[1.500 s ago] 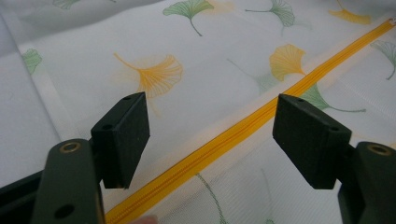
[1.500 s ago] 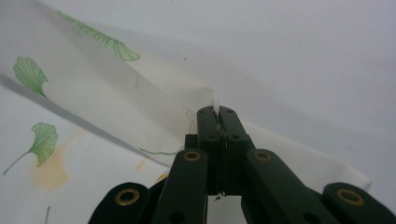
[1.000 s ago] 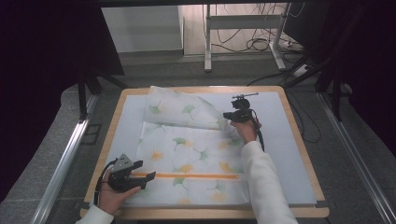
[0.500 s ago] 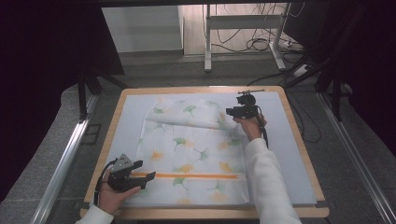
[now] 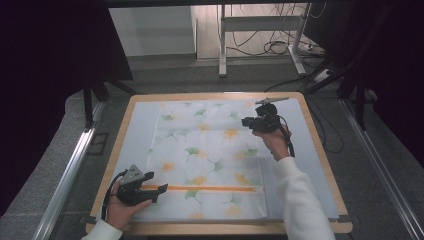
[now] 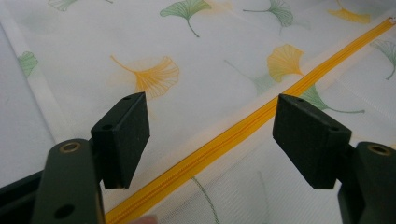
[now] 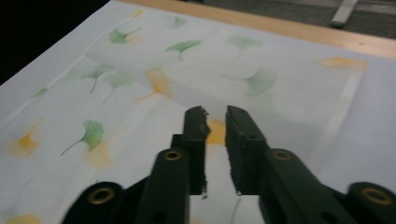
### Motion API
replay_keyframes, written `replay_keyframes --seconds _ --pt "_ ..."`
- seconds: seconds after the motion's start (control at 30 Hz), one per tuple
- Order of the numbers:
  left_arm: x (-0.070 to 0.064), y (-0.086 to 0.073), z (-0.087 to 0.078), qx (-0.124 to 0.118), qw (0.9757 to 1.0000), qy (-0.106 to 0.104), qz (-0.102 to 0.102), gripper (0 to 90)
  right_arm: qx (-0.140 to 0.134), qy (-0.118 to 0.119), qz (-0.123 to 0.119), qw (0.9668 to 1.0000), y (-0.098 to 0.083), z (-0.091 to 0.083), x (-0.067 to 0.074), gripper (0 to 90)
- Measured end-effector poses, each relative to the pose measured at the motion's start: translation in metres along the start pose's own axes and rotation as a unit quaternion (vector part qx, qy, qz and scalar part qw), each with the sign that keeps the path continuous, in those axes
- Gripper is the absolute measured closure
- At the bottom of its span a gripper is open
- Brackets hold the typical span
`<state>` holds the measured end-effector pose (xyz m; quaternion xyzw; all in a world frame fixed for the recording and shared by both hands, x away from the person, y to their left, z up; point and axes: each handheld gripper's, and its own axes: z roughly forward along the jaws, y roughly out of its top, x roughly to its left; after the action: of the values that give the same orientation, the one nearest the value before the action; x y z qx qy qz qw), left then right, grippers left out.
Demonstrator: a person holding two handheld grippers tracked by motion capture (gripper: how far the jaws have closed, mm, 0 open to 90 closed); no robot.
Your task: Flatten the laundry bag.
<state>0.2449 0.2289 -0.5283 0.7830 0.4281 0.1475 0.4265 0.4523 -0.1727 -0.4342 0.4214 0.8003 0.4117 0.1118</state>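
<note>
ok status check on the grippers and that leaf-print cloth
Left gripper open over yellow zipper. Right gripper nearly closed, empty, above leaf-print cloth. Cloth flat on table. Nothing in the way.

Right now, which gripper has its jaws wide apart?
The left gripper: its jaws straddle the orange zip, while the right gripper shows only a narrow gap.

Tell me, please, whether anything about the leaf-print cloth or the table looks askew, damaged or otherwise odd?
Nothing stands out. The leaf-print cloth lies spread flat on the table, its edges roughly parallel to the table's. Its orange zipper runs straight, with no visible tear or stain. Faint fold creases cross the fabric, which is ordinary for an unfolded cloth.
</note>
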Motion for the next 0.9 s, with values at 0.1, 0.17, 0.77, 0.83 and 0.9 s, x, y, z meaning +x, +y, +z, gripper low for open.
replay_keyframes --seconds 0.1,0.17,0.77,0.83,0.9 --pt "0.001 0.0 0.0 0.0 1.0 0.0 0.001 27.5 0.013 0.014 -0.004 0.9998 -0.008 0.009 0.003 88.1" --pt "0.001 0.0 -0.001 0.0 1.0 0.0 0.0 27.5 0.021 0.022 -0.006 0.9995 -0.014 0.013 0.005 88.9" --pt "-0.003 0.006 0.006 -0.001 1.0 0.003 0.007 27.5 0.041 0.05 -0.049 0.9967 -0.074 -0.018 0.023 89.1" --pt "-0.006 0.008 0.01 0.003 0.9999 0.003 0.013 27.5 0.044 0.046 -0.053 0.9965 -0.081 -0.024 0.024 89.1" --pt "-0.009 0.01 0.014 0.007 0.9998 0.002 0.02 27.5 0.043 0.051 -0.052 0.9964 -0.088 -0.031 0.025 89.1"
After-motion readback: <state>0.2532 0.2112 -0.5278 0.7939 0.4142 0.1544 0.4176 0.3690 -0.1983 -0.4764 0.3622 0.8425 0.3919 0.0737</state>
